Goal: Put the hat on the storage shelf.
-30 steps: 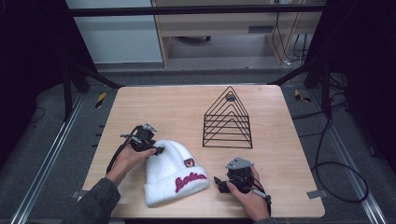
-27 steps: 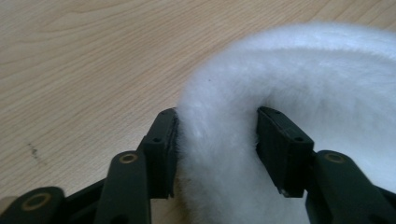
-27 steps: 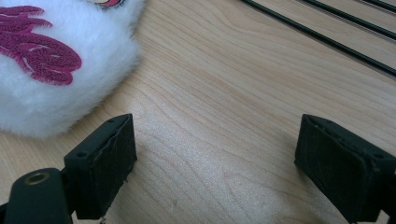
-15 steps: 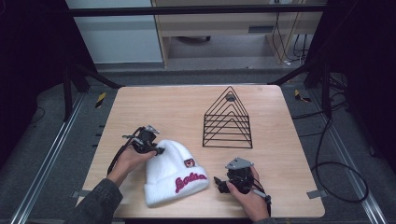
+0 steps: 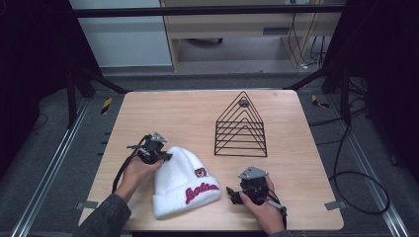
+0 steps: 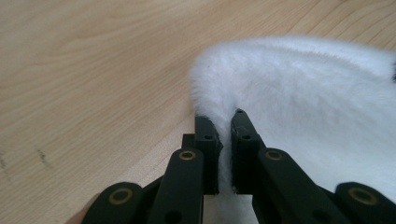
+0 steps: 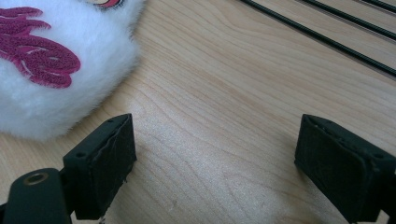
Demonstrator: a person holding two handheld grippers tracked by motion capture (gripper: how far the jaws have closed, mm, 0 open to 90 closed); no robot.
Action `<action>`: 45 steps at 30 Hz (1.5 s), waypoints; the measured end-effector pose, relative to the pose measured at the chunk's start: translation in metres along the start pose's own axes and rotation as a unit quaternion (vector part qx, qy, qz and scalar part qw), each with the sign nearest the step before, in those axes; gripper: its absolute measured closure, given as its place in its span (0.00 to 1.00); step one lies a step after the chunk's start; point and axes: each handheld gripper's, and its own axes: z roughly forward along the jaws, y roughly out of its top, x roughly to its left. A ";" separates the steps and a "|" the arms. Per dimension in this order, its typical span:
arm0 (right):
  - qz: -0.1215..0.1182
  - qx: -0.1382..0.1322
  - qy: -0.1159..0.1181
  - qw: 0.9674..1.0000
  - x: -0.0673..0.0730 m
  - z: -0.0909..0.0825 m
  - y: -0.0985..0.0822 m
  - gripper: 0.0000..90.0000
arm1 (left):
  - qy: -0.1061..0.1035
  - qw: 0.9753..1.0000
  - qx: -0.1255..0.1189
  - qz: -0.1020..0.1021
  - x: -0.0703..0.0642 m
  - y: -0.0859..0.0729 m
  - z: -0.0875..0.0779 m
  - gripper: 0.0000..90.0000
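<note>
A white fuzzy beanie (image 5: 183, 181) with red lettering lies near the table's front edge, left of centre. My left gripper (image 5: 159, 156) sits at the hat's top left edge. In the left gripper view its jaws have just been closing and now pinch a fold of the white beanie (image 6: 303, 98) between the pads; the gripper (image 6: 223, 122) is shut on it. My right gripper (image 5: 233, 194) rests on the wood just right of the hat's cuff. In the right gripper view its jaws (image 7: 215, 154) stand wide open over bare wood, with the beanie (image 7: 51, 60) to their left.
A black wire pyramid rack (image 5: 241, 127) stands right of centre behind the hat; its wires (image 7: 327, 32) cross the top of the right gripper view. The wooden table (image 5: 178, 113) ends close in front of both hands. Cables lie on the floor at the right.
The left gripper's jaws have come together on the beanie's edge. The right hand and the hat have stayed where they were.
</note>
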 end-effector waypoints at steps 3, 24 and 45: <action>0.000 0.000 0.000 1.000 0.000 0.000 0.000 0.14 | 0.006 1.000 -0.020 0.014 -0.005 0.003 -0.013 0.94; 0.001 0.001 0.001 1.000 -0.001 -0.001 -0.001 0.14 | 0.024 0.983 -0.142 0.116 -0.059 0.063 -0.122 0.94; -0.016 -0.116 -0.036 0.992 -0.006 -0.067 0.038 0.18 | 0.040 0.959 -0.212 0.182 -0.063 0.146 -0.202 0.94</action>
